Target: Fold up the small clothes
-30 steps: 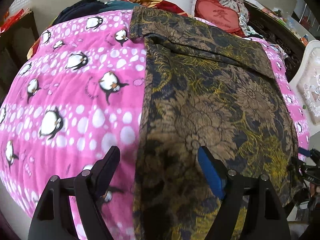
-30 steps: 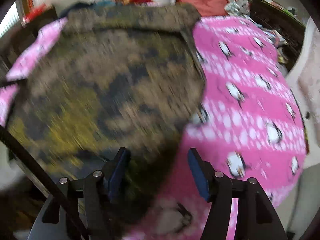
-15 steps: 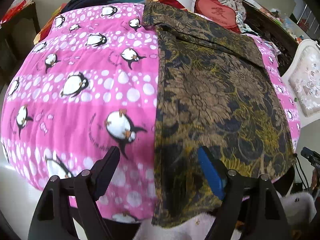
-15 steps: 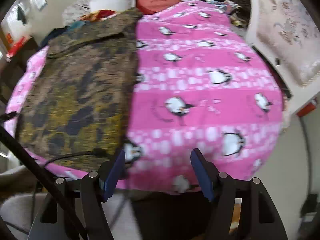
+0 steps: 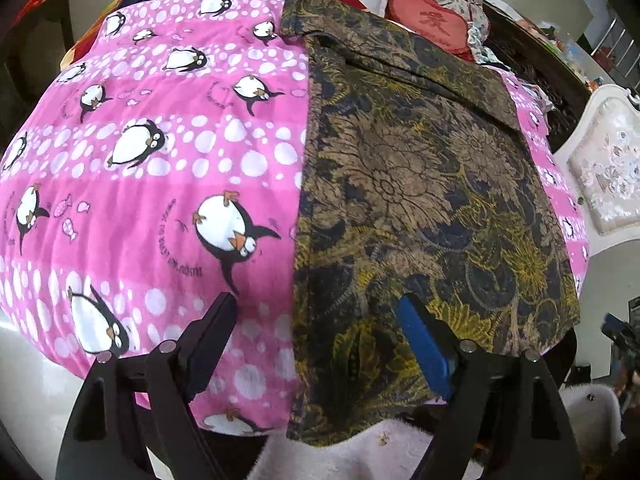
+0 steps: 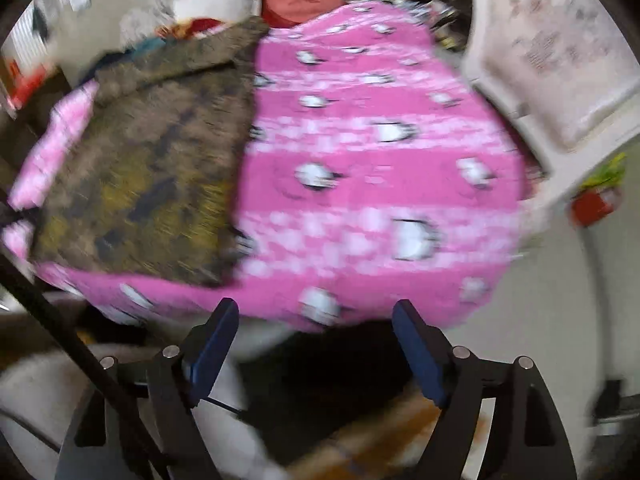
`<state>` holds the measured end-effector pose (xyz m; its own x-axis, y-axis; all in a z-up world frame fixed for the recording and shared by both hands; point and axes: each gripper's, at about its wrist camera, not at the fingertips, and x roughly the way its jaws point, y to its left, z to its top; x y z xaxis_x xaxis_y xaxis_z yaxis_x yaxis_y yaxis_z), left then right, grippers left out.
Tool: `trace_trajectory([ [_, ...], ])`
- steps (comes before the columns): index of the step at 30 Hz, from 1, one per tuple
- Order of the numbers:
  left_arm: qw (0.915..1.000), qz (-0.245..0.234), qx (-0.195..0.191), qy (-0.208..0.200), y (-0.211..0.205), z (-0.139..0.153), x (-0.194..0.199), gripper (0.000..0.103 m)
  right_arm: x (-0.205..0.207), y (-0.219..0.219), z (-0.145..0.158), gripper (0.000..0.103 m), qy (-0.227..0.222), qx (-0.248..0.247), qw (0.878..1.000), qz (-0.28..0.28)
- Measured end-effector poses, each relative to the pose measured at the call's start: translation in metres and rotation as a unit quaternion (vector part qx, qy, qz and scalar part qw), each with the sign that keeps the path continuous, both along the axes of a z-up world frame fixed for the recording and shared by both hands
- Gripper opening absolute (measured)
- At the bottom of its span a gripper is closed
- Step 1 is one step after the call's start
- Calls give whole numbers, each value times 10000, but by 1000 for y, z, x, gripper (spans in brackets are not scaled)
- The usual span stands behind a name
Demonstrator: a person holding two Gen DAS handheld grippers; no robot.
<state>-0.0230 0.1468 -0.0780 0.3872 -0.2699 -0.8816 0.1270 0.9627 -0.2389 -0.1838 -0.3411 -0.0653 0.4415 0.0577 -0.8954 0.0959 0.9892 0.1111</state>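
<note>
Since half a second ago: the left gripper point(image 5: 316, 340) has come in lower over the near hem of the garment point(image 5: 420, 184); the right gripper point(image 6: 314, 344) has pulled back off the near edge of the blanket point(image 6: 372, 152), its view now motion-blurred. Both sets of jaws stand apart, holding nothing.

Writing: the red heart cushion point(image 5: 432, 24), beyond the garment's far end, carries one dark character; curved lettering beside the blanket's penguins is not legible.

Garment: thin woven cloth, brown-gold floral on navy, lying flat on the blanket's right half in the left view, a fold line across its far end, near hem curved over the blanket's edge. Blanket: soft, quilted pink, white dots.
</note>
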Motion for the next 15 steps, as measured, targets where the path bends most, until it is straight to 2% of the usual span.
trace_trajectory([
  [3, 10000, 57, -67, 13, 6, -1, -8, 83, 23, 16, -21, 83, -97, 508, 9986, 105],
  [5, 9999, 98, -59, 60, 11, -5, -12, 85, 39, 27, -38, 83, -7, 928, 9956, 124],
  [9, 9996, 97, -208, 164, 13, -16, -17, 88, 55, 38, -51, 83, 10, 1306, 9913, 175],
  [11, 9997, -33, -169, 181, 6, -21, -22, 90, 59, 40, -55, 80, 2, 1598, 9870, 189],
  [13, 9994, -217, -192, 213, 0, -23, -27, 90, 60, 43, -61, 70, 122, 1788, 9835, 230],
  [15, 9984, -397, -247, 311, -6, -26, -33, 90, 61, 47, -64, 65, 183, 1705, 9846, 339],
])
